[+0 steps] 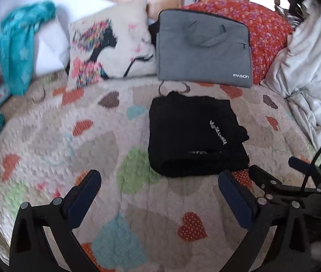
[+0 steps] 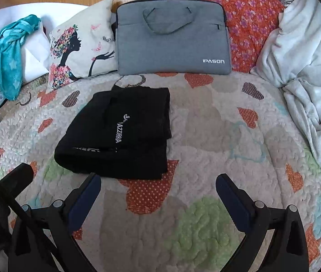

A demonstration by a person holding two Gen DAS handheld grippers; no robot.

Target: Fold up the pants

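Observation:
The black pants (image 1: 194, 136) lie folded in a compact square on the heart-patterned quilt (image 1: 70, 136), white lettering on top. In the right wrist view the pants (image 2: 119, 133) sit left of centre. My left gripper (image 1: 160, 179) is open and empty, hovering over the quilt just short of the pants' near edge. My right gripper (image 2: 158, 181) is open and empty, near the pants' front right corner. The right gripper also shows at the right edge of the left wrist view (image 1: 273, 170); the left gripper shows at the left edge of the right wrist view (image 2: 11, 163).
A grey IPASON laptop bag (image 2: 171, 36) leans behind the pants against a red floral cushion (image 2: 251, 18). A printed pillow (image 2: 81, 43) and a teal towel (image 2: 8, 52) are at the back left. A white blanket (image 2: 303, 68) is heaped on the right.

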